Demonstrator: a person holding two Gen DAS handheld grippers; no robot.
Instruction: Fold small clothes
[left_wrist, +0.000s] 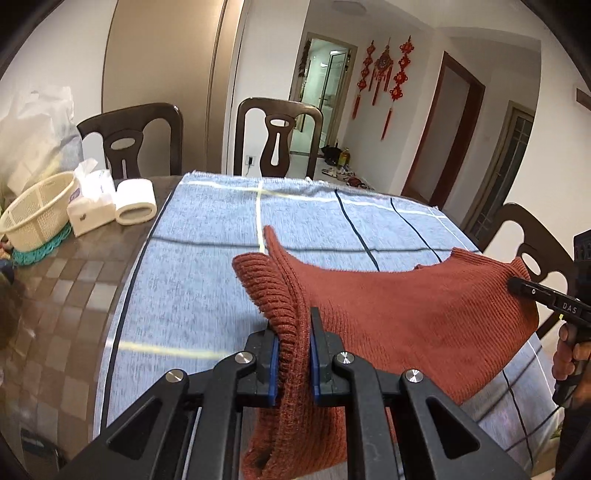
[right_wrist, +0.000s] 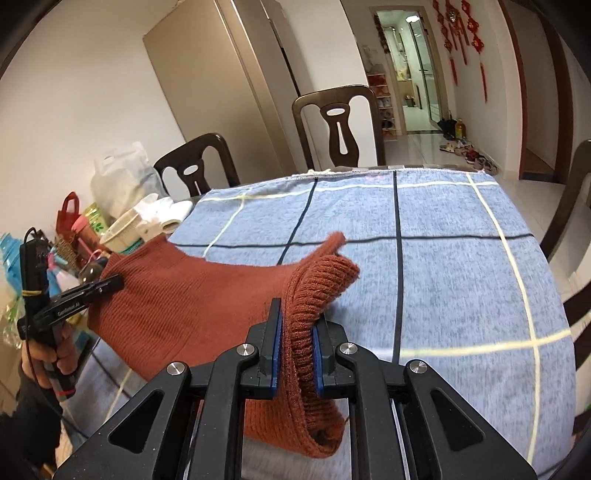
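Note:
A small rust-red knitted garment (left_wrist: 399, 314) hangs stretched in the air above the blue checked cloth (left_wrist: 207, 258) on the table. My left gripper (left_wrist: 293, 332) is shut on its ribbed edge at one end. My right gripper (right_wrist: 297, 328) is shut on the ribbed edge at the other end of the garment (right_wrist: 177, 302). Each gripper shows in the other's view: the right gripper (left_wrist: 517, 286) at the garment's far right corner, the left gripper (right_wrist: 114, 284) at its left corner, both held by a hand. Part of the knit droops below the jaws.
A cream basket (left_wrist: 37, 214), a tissue pack (left_wrist: 90, 206) and a paper roll (left_wrist: 135, 206) sit on the bare table at the left. Dark wooden chairs (left_wrist: 279, 136) stand round the table. Bags and bottles (right_wrist: 74, 229) crowd the left side.

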